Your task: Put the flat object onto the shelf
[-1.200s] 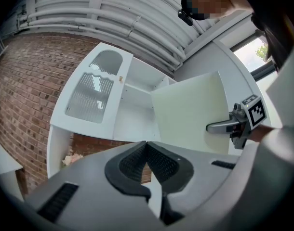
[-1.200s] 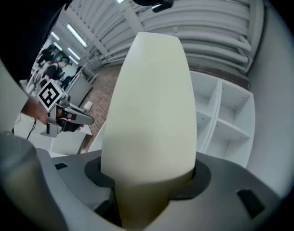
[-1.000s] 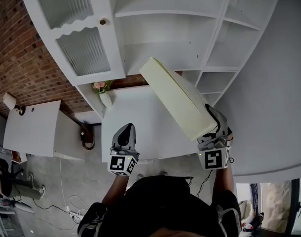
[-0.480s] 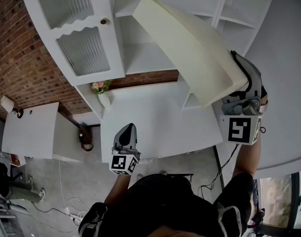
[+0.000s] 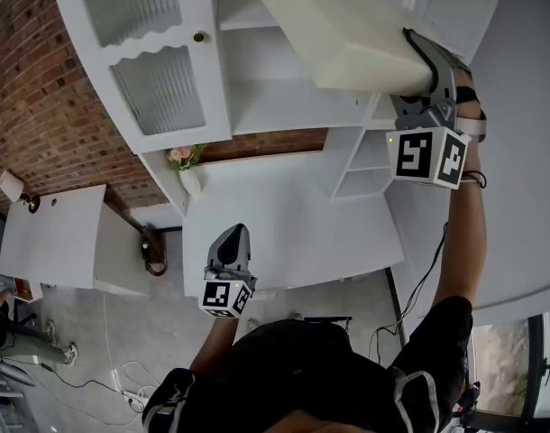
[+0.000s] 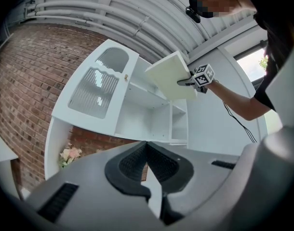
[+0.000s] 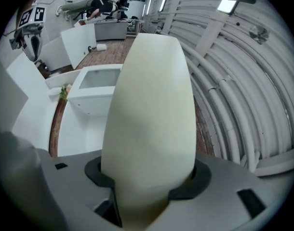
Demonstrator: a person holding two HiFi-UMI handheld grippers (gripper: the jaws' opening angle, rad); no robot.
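A thick, flat cream slab point(image 5: 347, 25) hangs high in front of the upper shelves of the white shelf unit point(image 5: 293, 106), its broad face nearly level. My right gripper point(image 5: 412, 61) is shut on the slab's near edge, and the slab point(image 7: 149, 114) fills the space between its jaws point(image 7: 149, 186). The left gripper view shows the slab point(image 6: 171, 75) held out before the open shelf bays point(image 6: 147, 114). My left gripper point(image 5: 232, 242) stays low over the white table, shut and holding nothing point(image 6: 147, 162).
The unit's door point(image 5: 153, 88), with ribbed glass panes, stands open at the left. A small vase of pink flowers point(image 5: 185, 161) sits at the back of the white table point(image 5: 284, 224). A brick wall point(image 5: 32, 79) lies to the left and a white wall point(image 5: 518, 197) to the right.
My right gripper has risen with the slab from above the table to the upper shelves, and the slab has rolled from steeply tilted to nearly flat. The left gripper has not moved.
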